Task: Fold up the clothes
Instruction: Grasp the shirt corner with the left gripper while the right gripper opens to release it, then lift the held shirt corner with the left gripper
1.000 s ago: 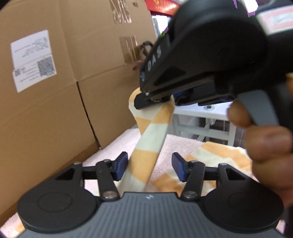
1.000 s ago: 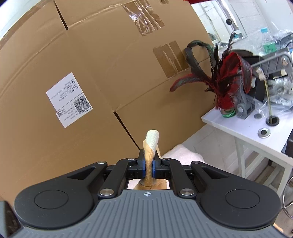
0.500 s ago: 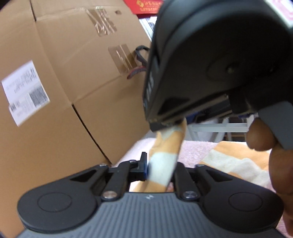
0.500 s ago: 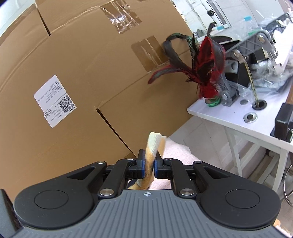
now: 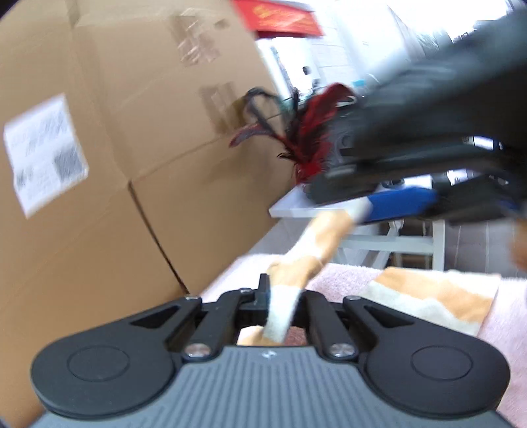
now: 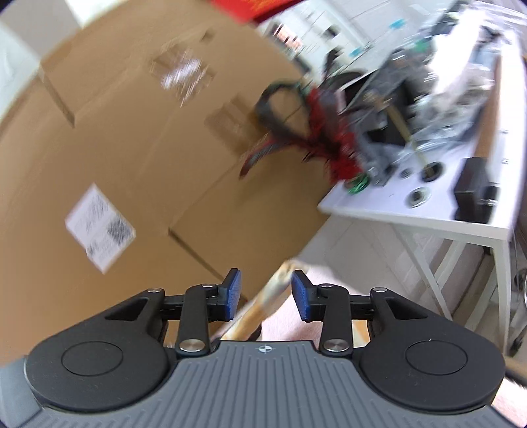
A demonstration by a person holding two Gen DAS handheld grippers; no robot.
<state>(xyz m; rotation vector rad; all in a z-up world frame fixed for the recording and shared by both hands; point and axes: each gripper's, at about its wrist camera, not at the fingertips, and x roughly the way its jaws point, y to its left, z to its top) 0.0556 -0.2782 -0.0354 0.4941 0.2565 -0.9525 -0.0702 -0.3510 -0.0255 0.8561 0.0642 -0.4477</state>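
The orange-white cloth [image 5: 283,312] is pinched by the left hand-held gripper [image 5: 283,296] w/ the right hand-held gripper [image 6: 265,294] spread apart at 2 o'clock, prob. so the fold can be laid down.

No text can be read in either view. A white shipping label [image 5: 44,153] stuck on a brown cardboard box [image 5: 184,184] carries dark printed lines and what looks like a square code, all smeared by blur. A red banner [image 5: 280,18] at the top edge shows yellow marks, also illegible.
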